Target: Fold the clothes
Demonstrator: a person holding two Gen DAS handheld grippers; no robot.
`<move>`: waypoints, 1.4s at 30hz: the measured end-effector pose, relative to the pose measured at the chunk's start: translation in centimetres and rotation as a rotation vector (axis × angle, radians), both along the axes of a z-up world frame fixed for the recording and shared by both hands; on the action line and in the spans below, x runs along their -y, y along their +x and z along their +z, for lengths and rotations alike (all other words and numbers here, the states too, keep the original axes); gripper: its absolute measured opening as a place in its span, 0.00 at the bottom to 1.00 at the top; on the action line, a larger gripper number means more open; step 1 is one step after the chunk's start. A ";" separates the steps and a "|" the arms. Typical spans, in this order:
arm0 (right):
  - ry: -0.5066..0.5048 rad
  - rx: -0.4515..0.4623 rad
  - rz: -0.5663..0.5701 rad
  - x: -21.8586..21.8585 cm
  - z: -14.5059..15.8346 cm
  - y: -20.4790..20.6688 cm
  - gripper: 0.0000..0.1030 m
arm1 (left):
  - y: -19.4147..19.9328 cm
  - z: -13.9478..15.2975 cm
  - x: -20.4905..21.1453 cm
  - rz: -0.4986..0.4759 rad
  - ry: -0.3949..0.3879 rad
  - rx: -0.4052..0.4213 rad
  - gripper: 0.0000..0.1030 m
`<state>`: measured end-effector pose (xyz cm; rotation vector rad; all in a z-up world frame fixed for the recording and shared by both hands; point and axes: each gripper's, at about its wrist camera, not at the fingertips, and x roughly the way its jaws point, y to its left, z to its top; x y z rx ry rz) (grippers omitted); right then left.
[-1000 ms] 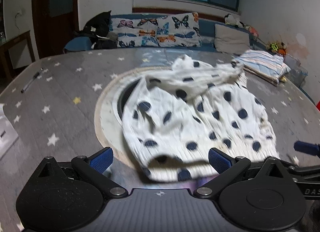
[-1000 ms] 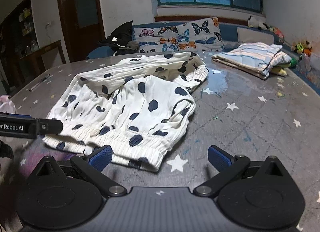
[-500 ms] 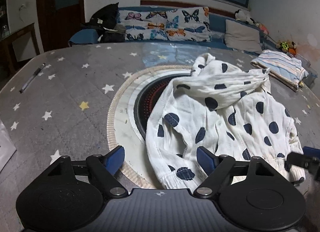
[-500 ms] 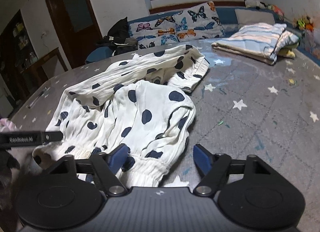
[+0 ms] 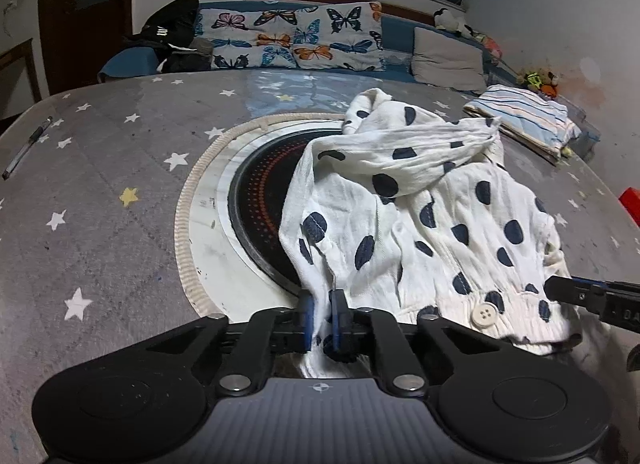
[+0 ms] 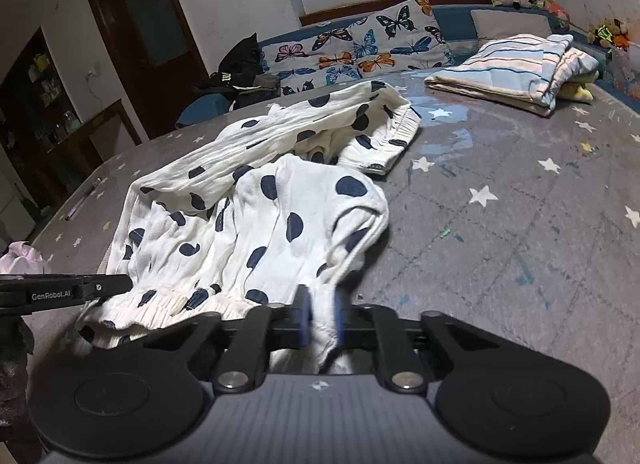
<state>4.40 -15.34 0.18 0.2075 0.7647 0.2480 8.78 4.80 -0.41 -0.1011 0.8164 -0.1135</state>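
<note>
A white garment with dark blue dots lies crumpled on the grey star-patterned table, partly over a round black hob. My left gripper is shut on the garment's near left hem, with white cloth pinched between its blue pads. In the right wrist view the same garment spreads to the left, and my right gripper is shut on its near right hem corner. Each gripper's side shows in the other's view: the right gripper and the left gripper.
A folded striped cloth rests at the table's far right. A pen lies near the left edge. Behind the table stands a sofa with butterfly cushions and a black bag. A pink item sits at the left.
Both grippers went from wide open to shut on the garment's near hem. Both moved slightly forward and down toward the cloth.
</note>
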 end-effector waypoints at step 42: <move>-0.046 0.126 0.164 3.0 8.8 -1.4 0.35 | -11.2 2.4 -1.1 -0.195 -0.046 -0.002 0.37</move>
